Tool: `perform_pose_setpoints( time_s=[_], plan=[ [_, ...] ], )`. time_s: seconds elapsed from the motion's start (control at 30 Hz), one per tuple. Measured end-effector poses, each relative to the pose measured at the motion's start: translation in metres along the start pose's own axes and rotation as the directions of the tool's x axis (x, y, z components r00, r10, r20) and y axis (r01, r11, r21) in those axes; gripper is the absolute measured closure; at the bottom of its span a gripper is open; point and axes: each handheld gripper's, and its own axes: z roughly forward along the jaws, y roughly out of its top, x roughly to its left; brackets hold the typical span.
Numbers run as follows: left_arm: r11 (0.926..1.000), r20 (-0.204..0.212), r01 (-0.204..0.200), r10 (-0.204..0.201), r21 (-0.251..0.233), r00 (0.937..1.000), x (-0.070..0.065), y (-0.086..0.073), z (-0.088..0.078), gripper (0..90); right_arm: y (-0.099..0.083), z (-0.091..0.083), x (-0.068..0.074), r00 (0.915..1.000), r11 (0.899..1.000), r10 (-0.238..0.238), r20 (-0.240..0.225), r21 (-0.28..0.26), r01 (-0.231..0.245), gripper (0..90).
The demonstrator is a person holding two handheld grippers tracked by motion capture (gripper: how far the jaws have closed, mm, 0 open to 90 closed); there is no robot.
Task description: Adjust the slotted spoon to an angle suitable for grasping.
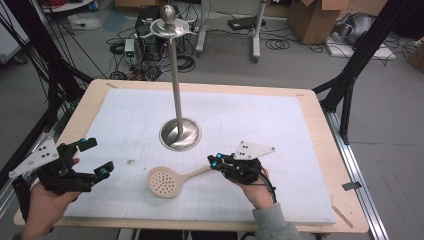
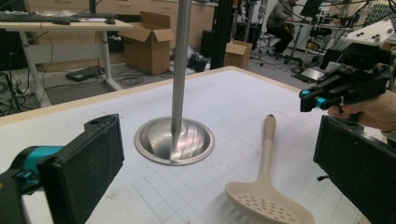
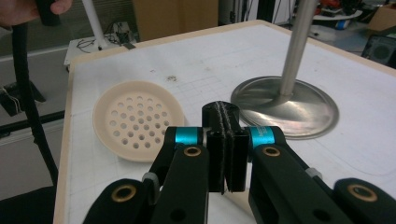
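A: Status on the beige plastic slotted skimmer spoon (image 1: 172,180)?

B: Lies flat on the white foam-covered tabletop (image 1: 280,125), just in front of the round base of the tall steel utensil stand (image 1: 180,134). Perforated bowl points toward the left claw (image 1: 93,159), handle runs toward the right claw (image 1: 216,161).

A: Right claw state?

B: Pressed together at the handle end. In the right gripper view the pads (image 3: 226,154) meet with no gap and the handle is hidden under them, so I judge it is pinching the handle tip, but I can't confirm how much of it is caught.

A: Left one?

B: Spread wide, nothing between the jaws, hovering off to the left of the stand base, well apart from the spoon bowl.

A: Step in hand looks like lift and hang on the stand's top hooks (image 1: 168,27). Tips?

B: Grip is at the very tip, so the bowl will droop. Lift slow, keep the handle level at first. If it twists, support the bowl with the left claw before going up. Keep clear of the steel pole on the way; the base is close beside the handle.
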Motion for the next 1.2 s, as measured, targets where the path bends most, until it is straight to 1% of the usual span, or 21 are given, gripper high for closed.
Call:
perform_pose_setpoints(
  time_s=[0.07, 0.1, 0.13, 0.2, 0.23, 0.27, 0.37, 0.43, 0.5, 0.6, 0.67, 0.7, 0.87, 0.97, 1.03, 1.1, 1.2],
  plan=[
    [1.0000, -0.004, 0.004, -0.004, -0.006, 1.0000, 0.000, 0.000, -0.002, 2.1, 0.001, 0.008, 0.000, 0.9999, 1.000, -0.003, -0.012, 0.012, 0.003, 89.6],
    [1.0000, -0.004, 0.004, -0.004, -0.006, 1.0000, 0.000, 0.000, -0.002, 2.1, 0.001, 0.008, 0.000, 0.9999, 1.000, -0.003, -0.012, 0.012, 0.003, 89.6],
    [1.0000, -0.007, 0.005, -0.005, -0.005, 1.0000, 0.001, 0.000, -0.002, 2.1, 0.000, 0.017, 0.001, 0.9998, 0.999, -0.002, -0.019, 0.033, 0.002, 89.7],
    [1.0000, -0.008, 0.006, -0.006, -0.003, 1.0000, 0.001, -0.001, -0.003, 2.1, 0.000, 0.025, 0.001, 0.9997, 0.998, -0.006, -0.025, 0.054, 0.008, 89.7],
    [1.0000, -0.008, 0.006, -0.006, -0.003, 1.0000, 0.001, -0.001, -0.003, 2.1, 0.000, 0.025, 0.001, 0.9997, 0.998, -0.006, -0.025, 0.054, 0.008, 89.7],
    [1.0000, -0.009, 0.005, -0.005, 0.001, 1.0000, 0.001, -0.001, -0.003, 2.0, -0.001, 0.033, 0.001, 0.9992, 0.998, -0.002, -0.040, 0.069, 0.004, 89.7],
    [1.0000, -0.008, 0.005, -0.005, 0.003, 1.0000, 0.001, -0.002, -0.002, 2.0, -0.002, 0.041, 0.001, 0.9990, 0.996, 0.000, -0.045, 0.088, 0.004, 89.7],
    [1.0000, -0.006, 0.006, -0.006, 0.003, 1.0000, 0.000, -0.002, -0.003, 2.1, -0.003, 0.047, 0.002, 0.9984, 0.995, 0.001, -0.057, 0.102, 0.005, 89.7],
    [1.0000, -0.006, 0.006, -0.006, 0.002, 1.0000, 0.000, -0.002, -0.003, 2.0, -0.005, 0.053, 0.003, 0.9984, 0.993, -0.009, -0.056, 0.114, 0.015, 89.7],
    [1.0000, -0.007, 0.008, -0.008, 0.004, 0.9999, 0.001, -0.003, -0.003, 2.0, -0.009, 0.062, 0.003, 0.9982, 0.990, -0.007, -0.059, 0.139, 0.015, 89.8],
    [1.0000, -0.007, 0.008, -0.008, 0.003, 0.9999, 0.001, -0.003, -0.004, 2.0, -0.012, 0.068, 0.003, 0.9977, 0.988, 0.003, -0.068, 0.152, 0.008, 89.8],
    [1.0000, -0.007, 0.008, -0.008, 0.003, 0.9999, 0.001, -0.003, -0.004, 2.0, -0.013, 0.071, 0.003, 0.9979, 0.987, -0.003, -0.065, 0.158, 0.013, 89.8],
    [0.9999, -0.008, 0.010, -0.010, 0.009, 0.9999, 0.001, -0.004, -0.003, 2.1, -0.017, 0.082, 0.005, 0.9975, 0.982, -0.006, -0.071, 0.185, 0.019, 89.8],
    [0.9999, -0.008, 0.012, -0.012, 0.009, 0.9999, 0.001, -0.004, -0.003, 2.0, -0.019, 0.088, 0.005, 0.9975, 0.977, -0.001, -0.071, 0.212, 0.016, 89.8],
    [0.9999, -0.008, 0.012, -0.012, 0.009, 0.9999, 0.001, -0.004, -0.003, 2.1, -0.020, 0.091, 0.005, 0.9970, 0.976, 0.002, -0.077, 0.219, 0.015, 89.8],
    [0.9999, -0.007, 0.013, -0.013, 0.008, 0.9999, 0.001, -0.005, -0.003, 2.1, -0.020, 0.093, 0.005, 0.9973, 0.975, -0.003, -0.073, 0.221, 0.019, 89.8],
    [0.9998, -0.009, 0.015, -0.015, 0.010, 0.9999, 0.001, -0.005, -0.004, 2.1, -0.021, 0.098, 0.006, 0.9980, 0.969, 0.000, -0.064, 0.245, 0.016, 89.8]
  ],
)
